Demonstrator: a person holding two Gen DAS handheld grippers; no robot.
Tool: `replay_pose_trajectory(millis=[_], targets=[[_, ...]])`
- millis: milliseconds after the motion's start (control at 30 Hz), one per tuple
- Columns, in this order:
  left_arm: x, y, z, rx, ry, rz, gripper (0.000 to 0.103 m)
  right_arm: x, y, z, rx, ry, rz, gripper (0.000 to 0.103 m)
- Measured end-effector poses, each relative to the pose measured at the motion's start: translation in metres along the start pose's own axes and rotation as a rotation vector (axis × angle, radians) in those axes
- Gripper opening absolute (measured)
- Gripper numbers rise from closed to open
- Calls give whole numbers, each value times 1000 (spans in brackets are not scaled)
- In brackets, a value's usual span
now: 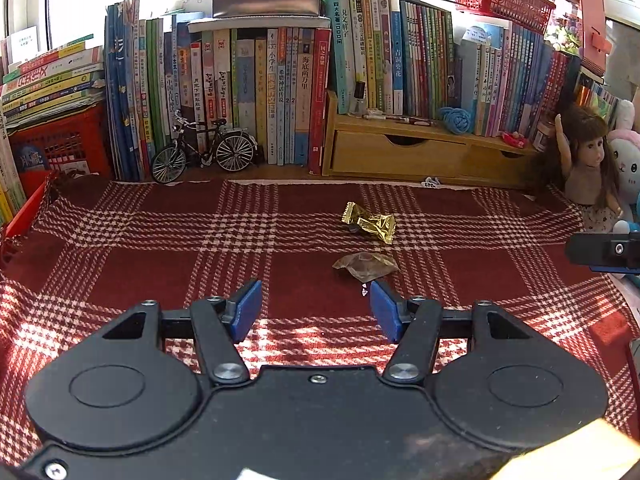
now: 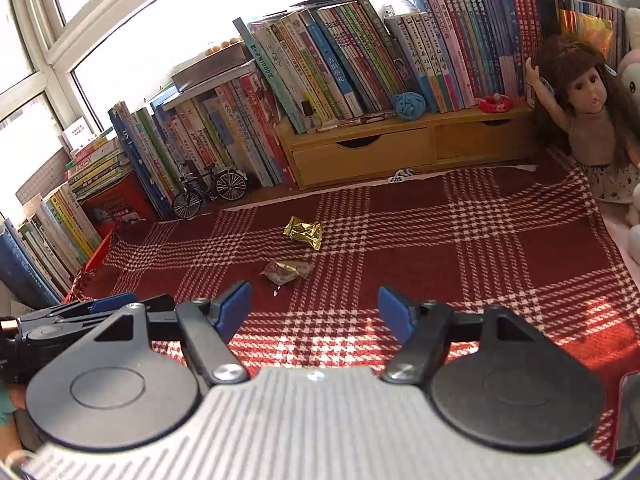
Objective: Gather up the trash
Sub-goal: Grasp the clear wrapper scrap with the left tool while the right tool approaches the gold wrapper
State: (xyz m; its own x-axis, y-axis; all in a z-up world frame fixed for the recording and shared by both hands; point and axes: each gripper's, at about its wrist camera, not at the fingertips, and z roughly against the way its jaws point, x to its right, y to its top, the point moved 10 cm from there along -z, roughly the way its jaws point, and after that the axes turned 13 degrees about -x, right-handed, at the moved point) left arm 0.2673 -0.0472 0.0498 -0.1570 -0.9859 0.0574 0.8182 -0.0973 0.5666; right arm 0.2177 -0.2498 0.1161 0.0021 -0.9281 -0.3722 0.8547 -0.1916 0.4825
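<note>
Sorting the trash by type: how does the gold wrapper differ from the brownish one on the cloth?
The gold wrapper is shiny opaque foil; the brownish wrapper looks dull and partly see-through. The gold one lies farther back towards the books, the brownish one nearer the grippers. Both are crumpled and untouched.

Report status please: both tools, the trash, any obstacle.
Left tool open, empty. Right tool open, empty. Gold wrapper and brown wrapper on plaid cloth. Path clear.

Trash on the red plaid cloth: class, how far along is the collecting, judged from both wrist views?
Done: nothing visibly collected. The crumpled gold foil wrapper and the brownish clear plastic wrapper both lie on the red plaid cloth. In hand: nothing; the left gripper and right gripper have open, empty jaws short of the wrappers. Left: picking up both, plus a tiny scrap.
</note>
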Motion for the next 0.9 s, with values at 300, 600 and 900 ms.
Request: replay_pose_trajectory(millis=[300,600,900], targets=[[35,29,-95,-30,-70,61,74,32,47,-58,28,82,-81,78],[48,31,-152,-103,-39,62,49,55,61,-92,17,137,-117,78],[13,28,-131,-79,-33,118,6,40,76,-134,-41,99,-55,78]])
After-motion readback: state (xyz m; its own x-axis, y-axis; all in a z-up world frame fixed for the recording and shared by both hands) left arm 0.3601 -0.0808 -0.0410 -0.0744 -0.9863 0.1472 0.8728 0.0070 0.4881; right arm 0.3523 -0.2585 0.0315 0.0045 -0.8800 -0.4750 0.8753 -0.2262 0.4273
